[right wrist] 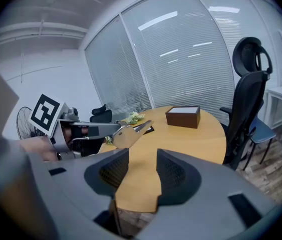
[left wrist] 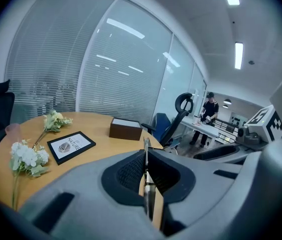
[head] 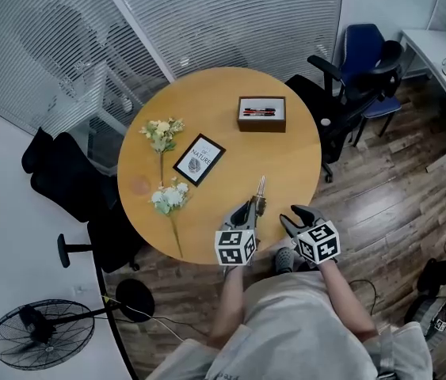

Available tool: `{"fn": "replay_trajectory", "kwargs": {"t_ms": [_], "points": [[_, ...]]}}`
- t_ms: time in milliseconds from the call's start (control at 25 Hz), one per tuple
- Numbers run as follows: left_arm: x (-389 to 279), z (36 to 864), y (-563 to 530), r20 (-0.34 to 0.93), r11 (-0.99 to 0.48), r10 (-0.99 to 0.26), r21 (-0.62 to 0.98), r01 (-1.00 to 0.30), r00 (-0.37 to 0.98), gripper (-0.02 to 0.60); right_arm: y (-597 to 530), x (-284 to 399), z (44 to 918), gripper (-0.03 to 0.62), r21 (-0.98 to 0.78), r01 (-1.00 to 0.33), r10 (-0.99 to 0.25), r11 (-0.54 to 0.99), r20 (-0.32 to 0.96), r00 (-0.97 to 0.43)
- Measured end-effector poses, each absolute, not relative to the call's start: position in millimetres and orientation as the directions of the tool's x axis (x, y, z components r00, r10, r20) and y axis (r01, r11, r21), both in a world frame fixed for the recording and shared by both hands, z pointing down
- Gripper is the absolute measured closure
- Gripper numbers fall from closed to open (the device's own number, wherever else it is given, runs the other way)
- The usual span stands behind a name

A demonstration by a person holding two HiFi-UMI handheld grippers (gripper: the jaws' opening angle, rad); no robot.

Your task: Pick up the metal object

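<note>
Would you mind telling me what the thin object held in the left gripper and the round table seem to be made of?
The object is likely metal: it is thin, silvery-grey and smooth, and its flat face reflects the light. The kind of metal cannot be told. The table looks like wood or a wood-look laminate, with an even warm tan top and a soft satin sheen. Which of the two is unclear.

Scene was lit evenly by ceiling lights (left wrist: 238, 55), strips were mirrored in the glass wall (left wrist: 124, 29), gripper views were curved and darkened at the edges.
</note>
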State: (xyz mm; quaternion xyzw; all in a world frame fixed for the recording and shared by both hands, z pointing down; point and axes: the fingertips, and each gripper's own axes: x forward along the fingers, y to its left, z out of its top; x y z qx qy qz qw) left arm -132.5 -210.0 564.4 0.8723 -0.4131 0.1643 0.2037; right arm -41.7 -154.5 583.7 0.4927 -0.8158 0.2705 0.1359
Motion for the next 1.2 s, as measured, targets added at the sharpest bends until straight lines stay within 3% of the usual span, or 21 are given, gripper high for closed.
{"fn": "replay_trajectory", "kwargs": {"t_ms": [560, 1200], "points": [[-136.6, 567.4, -206.4, 0.448, -0.556, -0.667, 0.232, -0.798, 0.595, 0.561, -147.6, -45.2, 584.7, 0.427, -0.308, -0.872, -0.724, 0.381, 0.487, -0.488], [-136.5, 568.8, -197.9, 0.456, -0.552, -0.67, 0.222, -0.804, 0.586, 0.561, -145.9, -41.6, 580.5, 0.537, -0.301, -0.87, -0.745, 0.391, 0.452, -0.491]]}}
